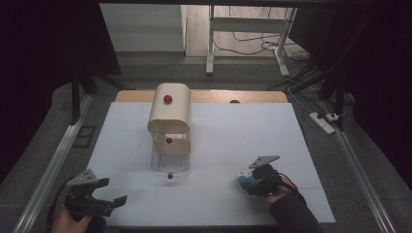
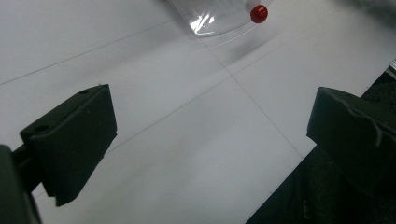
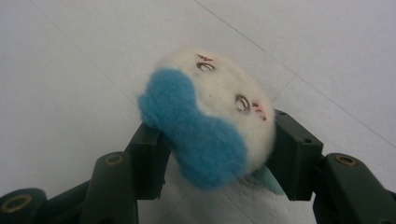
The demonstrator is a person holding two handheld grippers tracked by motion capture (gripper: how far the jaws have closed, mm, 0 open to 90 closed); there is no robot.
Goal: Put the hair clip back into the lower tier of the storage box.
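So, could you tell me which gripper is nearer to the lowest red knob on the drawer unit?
Left. The left gripper sits near-left of the lowest red knob, jaws open; the right gripper, shut on a plush toy, is farther off on the opposite side.

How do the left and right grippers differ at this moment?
The left gripper is open, jaws spread wide with nothing between them; the right gripper is shut on a small white-and-blue plush toy. The left sits at the white table's near left corner, partly past its edge; the right sits over the table's right side. Both are black, two-jawed and hand-held.
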